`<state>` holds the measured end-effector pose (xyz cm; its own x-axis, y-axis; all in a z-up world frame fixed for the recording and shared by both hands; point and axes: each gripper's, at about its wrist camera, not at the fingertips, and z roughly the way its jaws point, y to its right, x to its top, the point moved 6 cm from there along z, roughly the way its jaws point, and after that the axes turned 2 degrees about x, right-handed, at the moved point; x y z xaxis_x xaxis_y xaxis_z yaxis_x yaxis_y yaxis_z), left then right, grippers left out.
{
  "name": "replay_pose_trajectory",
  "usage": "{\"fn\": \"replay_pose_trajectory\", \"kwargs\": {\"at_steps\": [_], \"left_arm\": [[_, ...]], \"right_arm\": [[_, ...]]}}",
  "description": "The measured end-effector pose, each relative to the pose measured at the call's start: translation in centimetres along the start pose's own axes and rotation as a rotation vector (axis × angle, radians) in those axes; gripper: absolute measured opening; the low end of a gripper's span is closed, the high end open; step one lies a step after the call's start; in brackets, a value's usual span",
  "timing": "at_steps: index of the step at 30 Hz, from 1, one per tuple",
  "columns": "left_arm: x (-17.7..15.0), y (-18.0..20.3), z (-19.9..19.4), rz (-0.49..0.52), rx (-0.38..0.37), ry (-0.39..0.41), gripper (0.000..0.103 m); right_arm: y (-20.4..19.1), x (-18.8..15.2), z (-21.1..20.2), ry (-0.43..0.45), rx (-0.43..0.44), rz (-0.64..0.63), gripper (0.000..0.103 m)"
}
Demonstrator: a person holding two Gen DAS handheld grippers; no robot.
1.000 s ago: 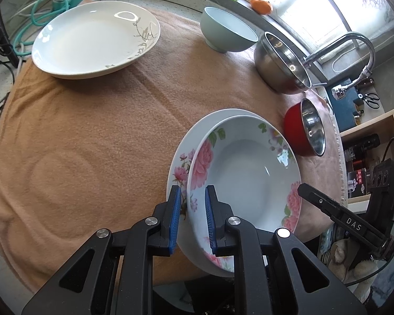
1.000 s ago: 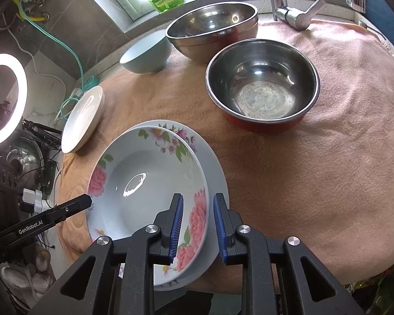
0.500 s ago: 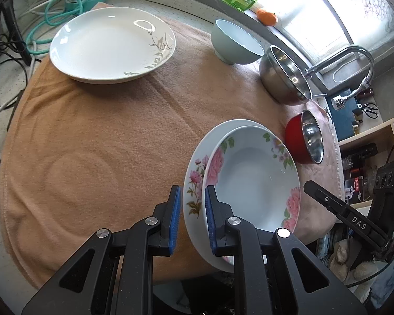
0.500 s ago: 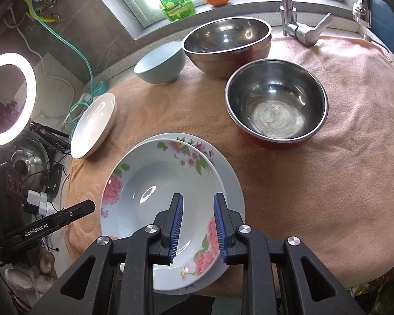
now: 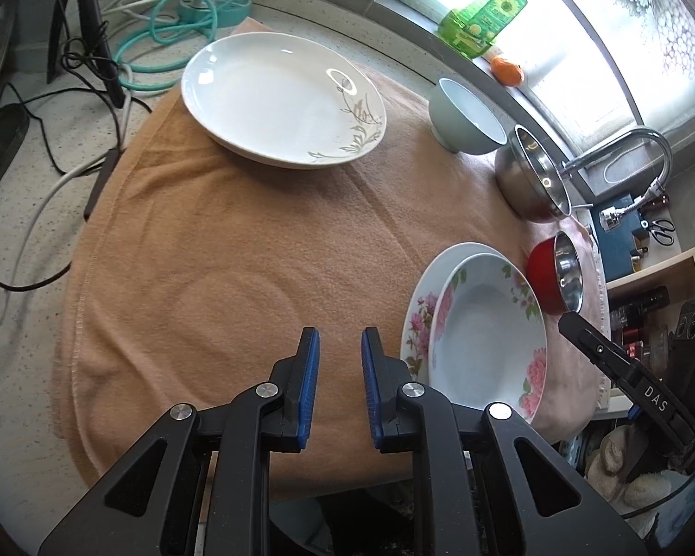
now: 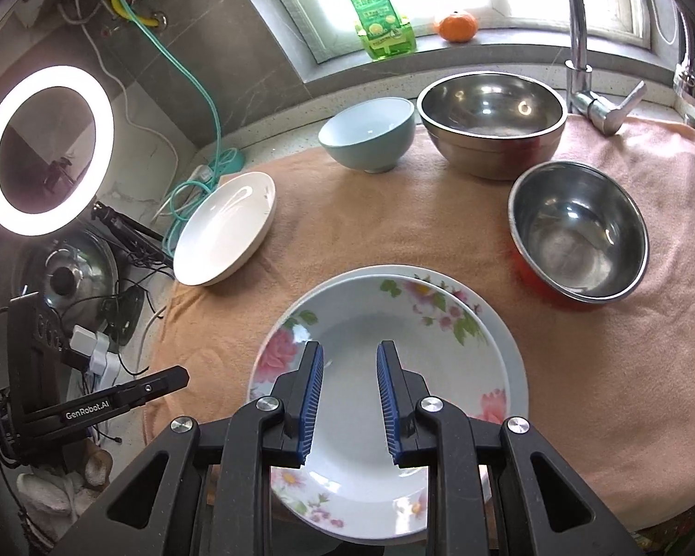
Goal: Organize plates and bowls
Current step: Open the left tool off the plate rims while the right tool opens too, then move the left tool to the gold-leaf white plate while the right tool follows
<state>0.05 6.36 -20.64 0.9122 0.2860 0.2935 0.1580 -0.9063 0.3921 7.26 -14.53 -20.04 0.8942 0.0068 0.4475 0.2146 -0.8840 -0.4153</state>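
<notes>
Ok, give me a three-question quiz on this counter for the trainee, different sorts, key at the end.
1. True or false: the floral plate rests on a second plate.
2. What lies on the windowsill beside the green bottle? A) an orange fruit B) a mug C) a sponge
3. Fill in: the right gripper holds ____.
Key: 1 true; 2 A; 3 nothing, its jaws stand apart above the floral plate.

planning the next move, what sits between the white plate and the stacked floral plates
Only bare towel separates the white plate from the floral plates, clearest in the left wrist view.
</notes>
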Motion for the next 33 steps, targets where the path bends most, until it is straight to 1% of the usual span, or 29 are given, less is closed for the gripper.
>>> {"fn": "replay_pose_trajectory", "kwargs": {"at_steps": [4,7,11,17,22,27,33], "left_arm": [[0.7,-2.0,-1.0,-0.03,0.021,0.03,0.015],[1.4,-3.4,-1.7,-0.047,0.039,0.054,0.015],[2.7,-4.9,-2.8,-0.054,0.069,0.102,0.015],[5.1,-6.9,-4.3,-0.067,0.095,0.167,0.015],[7.0,-8.1,-4.9,-0.07,0.111,0.202,0.015],[8.9,-8.6,-4.6,-0.06,0.113,0.217,0.015],[10.7,-9.0,-3.2,-0.058,0.11,0.21,0.015]], "right_arm": [[-2.1,0.6,0.5,0.012,0.037,-0.022,0.022],[-3.9,1.0,1.6,-0.016,0.088,-0.043,0.022],[-6.0,1.6,2.9,-0.046,0.116,-0.078,0.022],[-8.8,3.3,4.8,-0.053,0.111,-0.129,0.022],[-11.1,5.2,5.8,-0.048,0.134,-0.17,0.022],[-12.5,7.1,7.4,-0.069,0.161,-0.171,0.022],[-12.2,9.1,9.7,-0.075,0.119,-0.183,0.022]]}}
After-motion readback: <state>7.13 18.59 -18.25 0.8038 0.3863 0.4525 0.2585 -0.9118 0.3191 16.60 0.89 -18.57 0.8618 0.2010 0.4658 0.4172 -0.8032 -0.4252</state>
